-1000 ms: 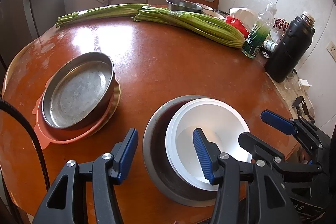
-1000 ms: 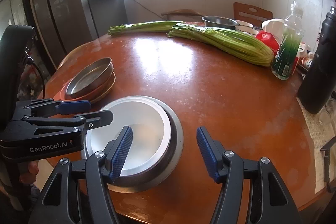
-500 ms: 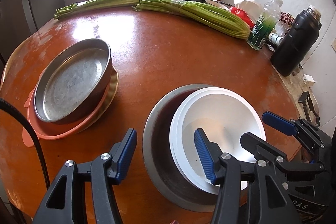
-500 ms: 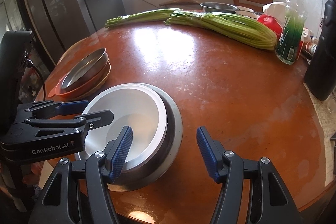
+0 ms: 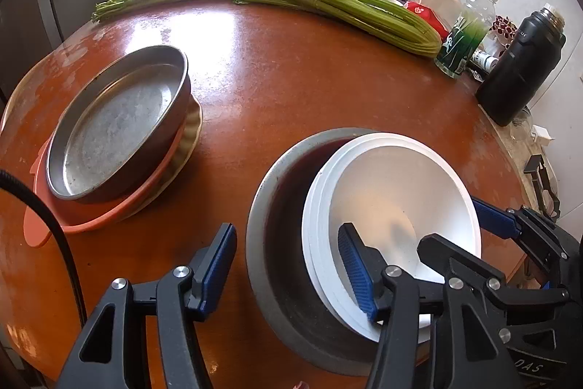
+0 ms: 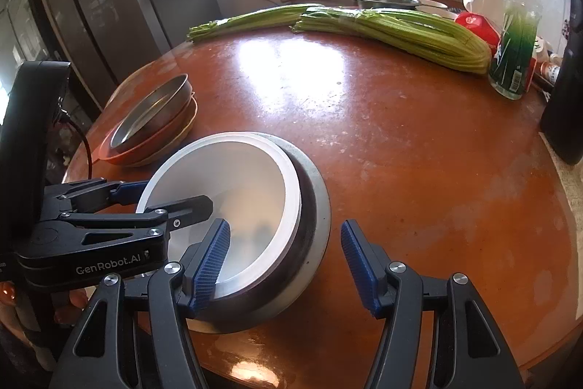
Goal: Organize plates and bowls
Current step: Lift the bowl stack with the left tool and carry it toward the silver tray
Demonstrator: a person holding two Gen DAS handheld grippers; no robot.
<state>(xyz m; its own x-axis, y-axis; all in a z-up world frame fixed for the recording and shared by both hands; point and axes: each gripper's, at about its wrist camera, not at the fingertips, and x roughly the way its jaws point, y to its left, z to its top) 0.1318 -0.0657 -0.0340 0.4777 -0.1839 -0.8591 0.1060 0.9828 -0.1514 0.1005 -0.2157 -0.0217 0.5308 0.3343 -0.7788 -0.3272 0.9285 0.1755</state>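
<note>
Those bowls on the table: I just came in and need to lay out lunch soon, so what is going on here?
A person with a gripper in each hand is sorting dishes. Both the left gripper and the right gripper are open, straddling opposite sides of the rim of the white bowls, which sit tilted inside a grey metal bowl. A steel pan is stacked on an orange plate nearby.

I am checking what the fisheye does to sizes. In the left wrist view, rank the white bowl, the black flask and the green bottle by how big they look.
1. white bowl, largest by far, though it is nearest the camera.
2. black flask.
3. green bottle, smallest; it stands farther back, so true size is unsure.
</note>
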